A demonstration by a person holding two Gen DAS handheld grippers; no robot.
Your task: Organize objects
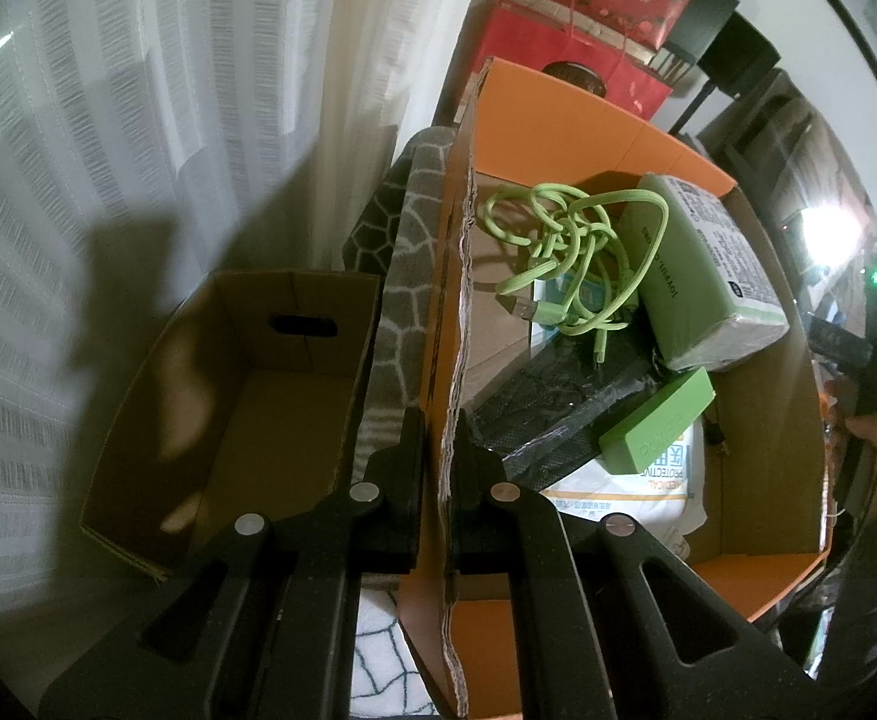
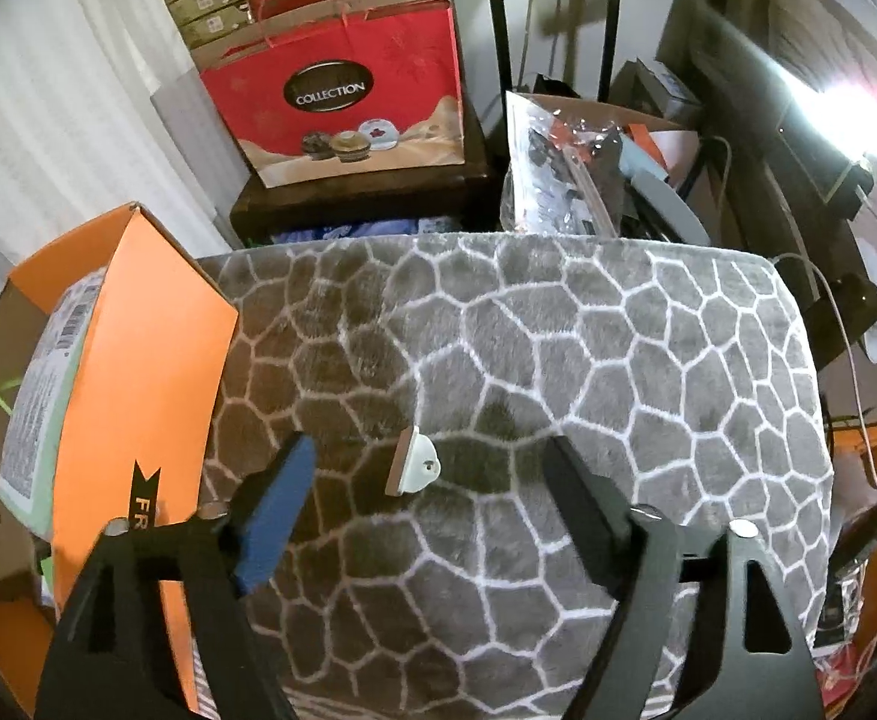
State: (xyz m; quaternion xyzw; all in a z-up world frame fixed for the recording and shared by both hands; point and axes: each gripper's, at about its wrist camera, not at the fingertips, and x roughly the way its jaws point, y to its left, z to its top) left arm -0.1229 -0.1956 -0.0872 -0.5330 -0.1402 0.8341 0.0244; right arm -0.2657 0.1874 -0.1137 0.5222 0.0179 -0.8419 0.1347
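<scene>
An orange cardboard box (image 1: 588, 120) holds a tangled green cable (image 1: 564, 252), a green tissue pack (image 1: 708, 276), a green power bank (image 1: 657, 423), a black mesh packet (image 1: 558, 408) and a white mask pouch (image 1: 630, 492). My left gripper (image 1: 441, 420) is shut on the box's left wall (image 1: 456, 300), one finger on each side of it. In the right wrist view a small white plastic piece (image 2: 414, 462) lies on a grey patterned blanket (image 2: 558, 330). My right gripper (image 2: 430, 447) stands open over it, its fingers well apart from the piece.
An empty brown cardboard box (image 1: 270, 408) sits left of the orange box, by a white curtain (image 1: 138, 150). Red gift bags (image 2: 348, 102) stand on a dark stool behind the blanket. Clutter and cables (image 2: 618, 168) lie at the right. The orange box (image 2: 138, 360) borders the blanket's left edge.
</scene>
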